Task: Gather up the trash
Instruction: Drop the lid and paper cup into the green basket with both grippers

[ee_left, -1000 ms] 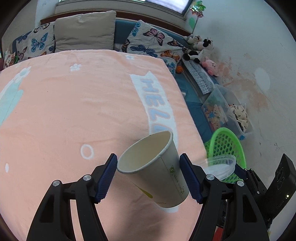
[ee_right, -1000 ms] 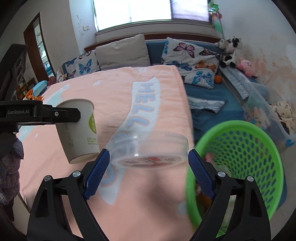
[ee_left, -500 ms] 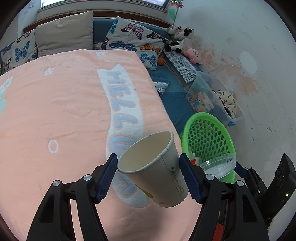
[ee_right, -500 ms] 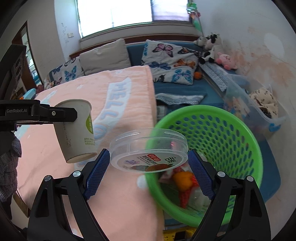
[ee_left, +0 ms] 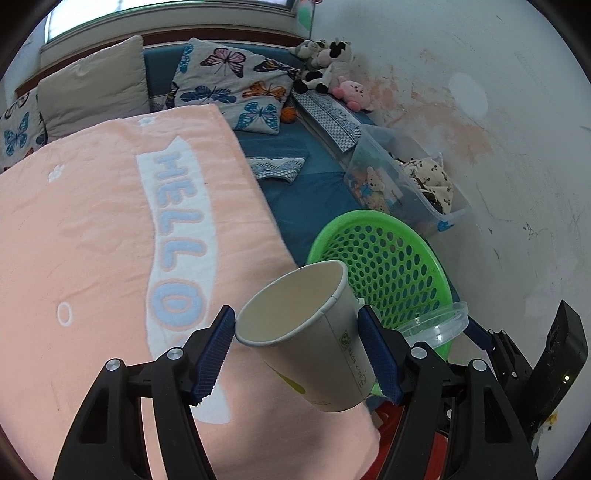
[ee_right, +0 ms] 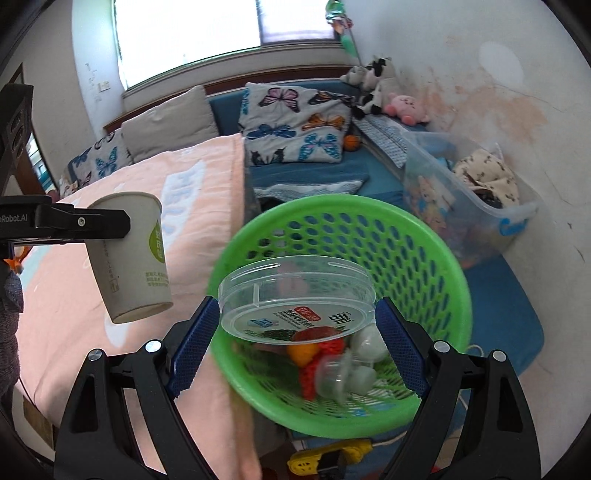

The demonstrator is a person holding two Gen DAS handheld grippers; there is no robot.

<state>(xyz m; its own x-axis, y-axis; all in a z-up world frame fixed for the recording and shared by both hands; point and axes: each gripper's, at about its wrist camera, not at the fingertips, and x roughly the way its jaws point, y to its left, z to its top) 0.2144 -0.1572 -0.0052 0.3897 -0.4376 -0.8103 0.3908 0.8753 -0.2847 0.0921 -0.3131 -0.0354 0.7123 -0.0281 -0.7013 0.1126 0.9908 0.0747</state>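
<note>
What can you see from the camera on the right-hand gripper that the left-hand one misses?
Only the right wrist view looks down into the green basket and shows trash already inside, a yellow thing on the floor and the bright window. Only the left wrist view shows the paper cup from its open mouth, empty. Both show the cup, the clear plastic tub, the basket, the pink blanket and the butterfly pillows.

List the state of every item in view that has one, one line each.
paper cup: empty, tilted, held off the bed
left gripper: shut on the paper cup
clear plastic container: empty, tilted, held above the basket
right gripper: shut on the clear plastic container
green basket: partly filled with trash
clear storage bin: open, filled with toys
pink blanket: spread flat on the bed
</note>
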